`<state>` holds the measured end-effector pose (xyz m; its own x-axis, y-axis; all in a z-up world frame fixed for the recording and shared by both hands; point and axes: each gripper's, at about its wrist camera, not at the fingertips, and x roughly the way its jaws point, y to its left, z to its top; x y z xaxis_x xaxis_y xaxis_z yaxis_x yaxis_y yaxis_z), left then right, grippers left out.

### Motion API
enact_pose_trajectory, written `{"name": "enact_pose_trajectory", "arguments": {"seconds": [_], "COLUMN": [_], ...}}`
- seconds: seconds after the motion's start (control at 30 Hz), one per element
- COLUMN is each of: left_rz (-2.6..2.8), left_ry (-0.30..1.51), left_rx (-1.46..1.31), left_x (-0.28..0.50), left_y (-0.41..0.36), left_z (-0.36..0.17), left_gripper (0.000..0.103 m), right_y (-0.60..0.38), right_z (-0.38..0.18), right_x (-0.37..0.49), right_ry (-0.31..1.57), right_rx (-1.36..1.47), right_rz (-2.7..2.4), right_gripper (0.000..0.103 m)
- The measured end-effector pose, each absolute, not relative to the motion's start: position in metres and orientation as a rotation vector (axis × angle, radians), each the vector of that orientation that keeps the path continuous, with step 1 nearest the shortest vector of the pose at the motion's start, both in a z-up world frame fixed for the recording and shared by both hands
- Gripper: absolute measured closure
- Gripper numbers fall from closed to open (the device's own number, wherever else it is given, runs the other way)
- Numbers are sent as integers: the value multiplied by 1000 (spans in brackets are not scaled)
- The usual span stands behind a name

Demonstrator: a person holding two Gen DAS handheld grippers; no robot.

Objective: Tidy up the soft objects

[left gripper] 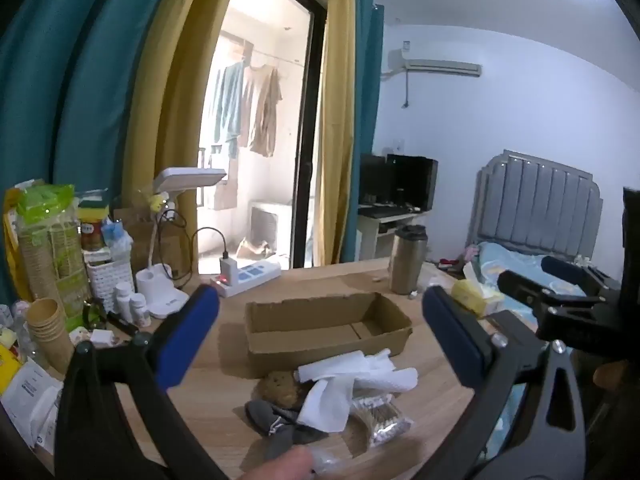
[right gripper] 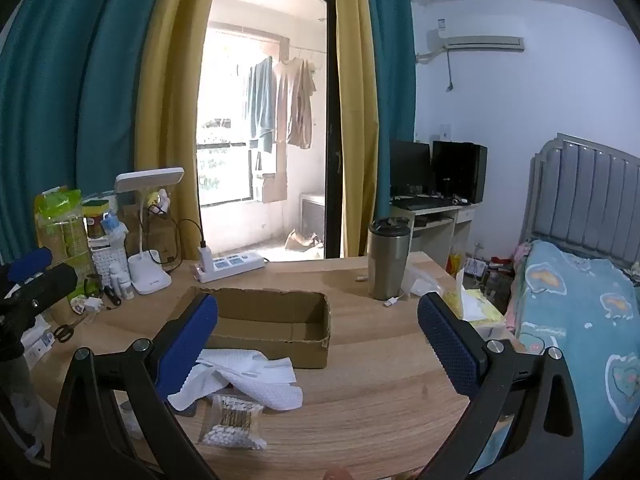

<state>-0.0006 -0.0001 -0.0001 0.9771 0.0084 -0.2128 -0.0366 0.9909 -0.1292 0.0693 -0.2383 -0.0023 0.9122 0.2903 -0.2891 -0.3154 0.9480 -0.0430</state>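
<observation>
Both the left tongs (left gripper: 320,332) and the right tongs (right gripper: 318,338) stand wide and hold nothing, hovering over the pale wooden bench (right gripper: 380,380). The soft things lie heaped just in front of the empty shallow brown cardboard box (left gripper: 328,324) — crumpled white paper towels (left gripper: 352,380), a brown sponge-like lump (left gripper: 280,390), a grey cloth piece (left gripper: 272,420) and a clear bag of cotton swabs (right gripper: 234,424). A sound start, I judge, is to pinch the towels on top low and lift them over the near wall. The left view alone shows the lump and grey cloth; the right view shows the whole swab bag.
</observation>
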Motion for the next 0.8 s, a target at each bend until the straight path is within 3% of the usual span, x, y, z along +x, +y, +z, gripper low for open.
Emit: {"name": "enact_pose_trajectory", "arguments": {"seconds": [0.8], "left_rz": [57], "left_ry": [260], "left_rx": [-145], "left_x": [2], "left_y": [6], "left_z": [-6], "left_gripper": [0], "right_y": [-226], "right_z": [1], "right_x": [64], "right_ry": [298], "right_rx": [-101], "right_rz": [354], "right_gripper": [1]}}
